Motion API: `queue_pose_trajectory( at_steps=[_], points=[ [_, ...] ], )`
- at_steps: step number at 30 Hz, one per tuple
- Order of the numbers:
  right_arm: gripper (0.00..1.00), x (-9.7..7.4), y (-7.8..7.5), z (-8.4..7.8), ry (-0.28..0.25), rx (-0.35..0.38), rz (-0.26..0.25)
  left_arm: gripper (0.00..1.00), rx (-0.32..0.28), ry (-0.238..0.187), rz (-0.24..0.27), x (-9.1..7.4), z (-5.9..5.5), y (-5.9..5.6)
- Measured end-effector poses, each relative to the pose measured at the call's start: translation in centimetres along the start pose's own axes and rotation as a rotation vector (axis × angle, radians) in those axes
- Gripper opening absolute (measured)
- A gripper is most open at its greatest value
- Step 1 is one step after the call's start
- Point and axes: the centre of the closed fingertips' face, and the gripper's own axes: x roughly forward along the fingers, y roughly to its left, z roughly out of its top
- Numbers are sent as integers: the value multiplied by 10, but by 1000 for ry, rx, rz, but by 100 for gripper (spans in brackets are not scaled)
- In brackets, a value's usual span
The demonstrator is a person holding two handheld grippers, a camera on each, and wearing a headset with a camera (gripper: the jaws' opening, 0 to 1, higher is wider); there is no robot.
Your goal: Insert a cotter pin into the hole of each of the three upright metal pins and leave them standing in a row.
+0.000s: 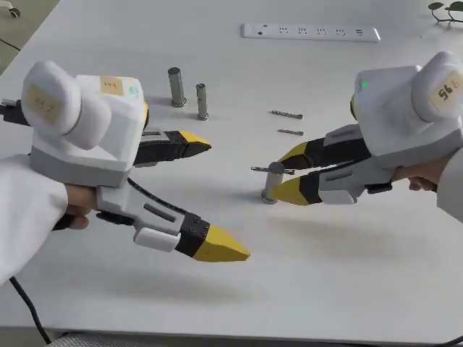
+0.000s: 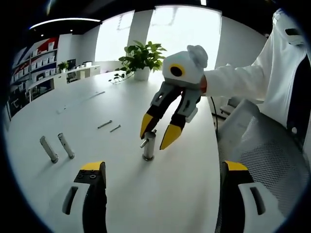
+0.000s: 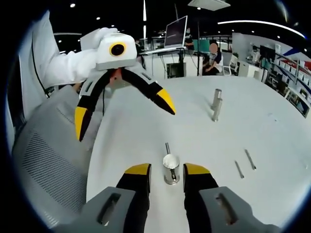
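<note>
Metal pins are standing upright on the white table (image 1: 347,246). The nearest metal pin (image 1: 273,182) is sitting between the jaws of the right gripper (image 1: 278,178), and a cotter pin (image 1: 260,170) is lying crosswise through the hole near its top, its end sticking out toward the left gripper (image 1: 221,199). The right gripper's jaws are standing partly apart and straddling that pin. In the right gripper view a narrow gap is showing on at least one side, so they are not clamping it. The left gripper is hanging well apart from the pin with its jaws spread wide and nothing between them. The tall metal pin (image 1: 176,87) and the slim metal pin (image 1: 202,101) are standing just beside each other farther back on the table, apart from both grippers. No cotter pin is showing through either one. Two loose cotter pins (image 1: 287,114) are lying flat, one behind the other, between the right gripper and a power strip (image 1: 311,32) at the far edge.
</note>
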Motion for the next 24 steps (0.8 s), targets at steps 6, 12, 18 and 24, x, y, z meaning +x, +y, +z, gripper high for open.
queue_pose_trajectory(
  at_steps=[6, 12, 18, 24],
  points=[
    [14, 5, -3, -2, -6, 27, 10, 99, -16, -23, 25, -8, 3, 0],
    [10, 7, -4, -2, -16, 31, 10, 99, -36, -27, 43, -13, 1, -1],
    [9, 7, -5, -1, -18, -3, 8, 99, -77, -31, 75, -16, -8, 2],
    [7, 9, -12, 3, -11, 1, -10, 99, -96, -66, 117, -25, -4, 2]
  ],
)
